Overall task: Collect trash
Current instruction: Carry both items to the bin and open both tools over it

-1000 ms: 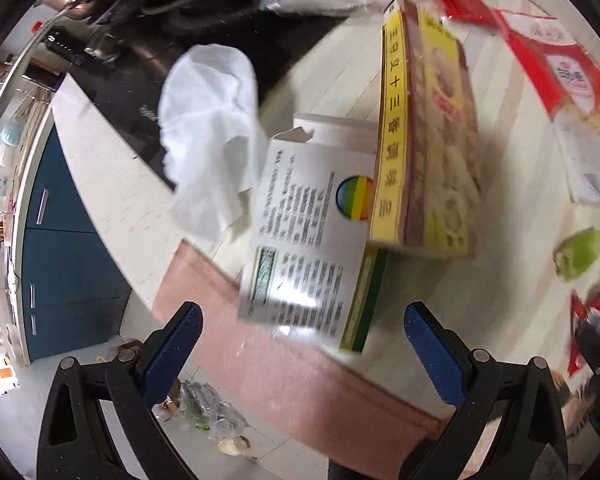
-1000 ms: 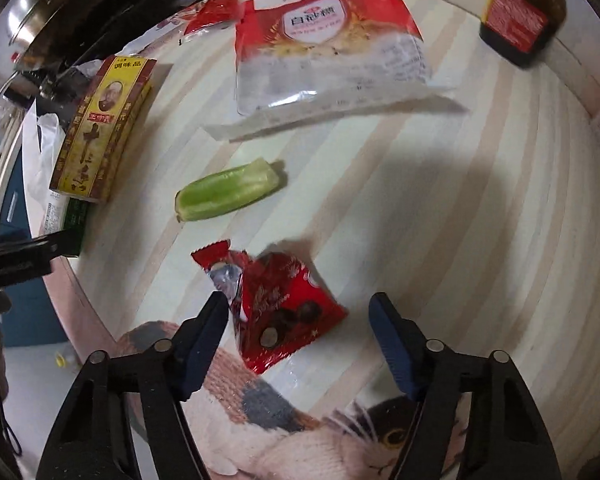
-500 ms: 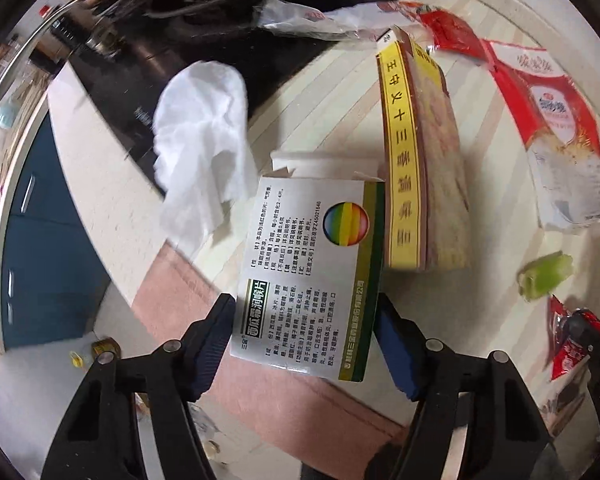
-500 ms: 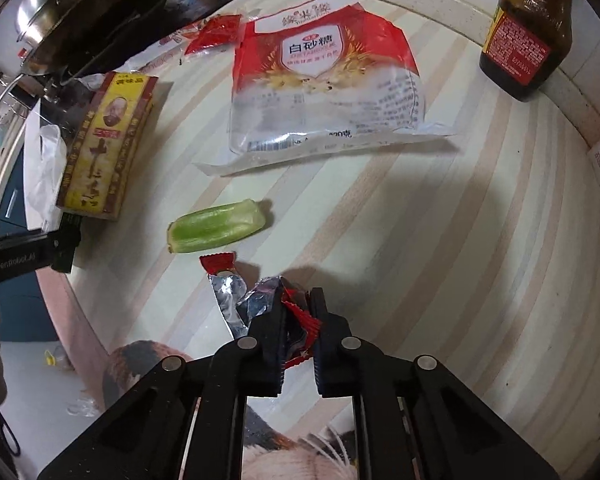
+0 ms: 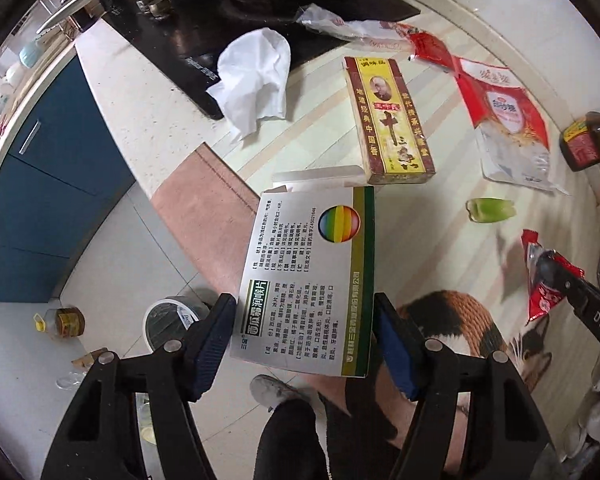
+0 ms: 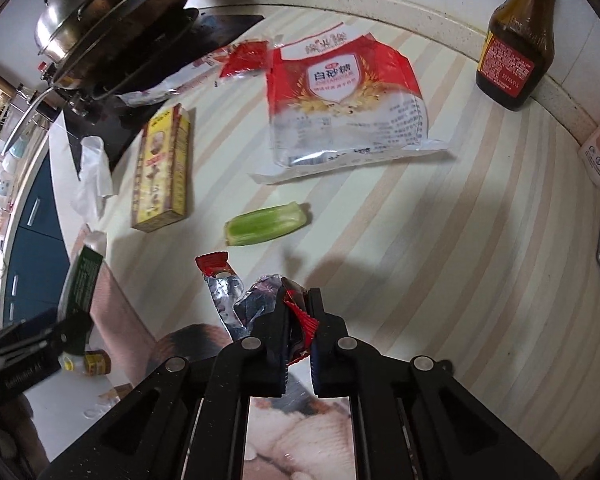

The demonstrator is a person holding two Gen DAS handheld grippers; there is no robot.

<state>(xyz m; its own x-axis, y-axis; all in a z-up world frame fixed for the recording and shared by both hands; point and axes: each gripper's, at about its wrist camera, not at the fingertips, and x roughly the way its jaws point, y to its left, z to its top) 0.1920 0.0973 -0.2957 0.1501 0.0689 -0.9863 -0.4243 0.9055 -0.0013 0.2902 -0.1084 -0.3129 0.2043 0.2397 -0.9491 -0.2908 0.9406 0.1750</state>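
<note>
My left gripper is shut on a white and green medicine box, held up over the counter's front edge. My right gripper is shut on a crumpled red snack wrapper with a foil inside, just above the striped counter. Lying on the counter are a yellow spice box, a white tissue, a red and clear sugar bag, a green vegetable piece and a small red sachet.
A brown sauce bottle stands at the back right. A black stove with a wok and a pot fills the back left. On the floor below are a white bin and an oil bottle, beside blue cabinets.
Both grippers went from open to shut, the left on the medicine box, the right on the red wrapper. Both then rose, and the box left the counter.
</note>
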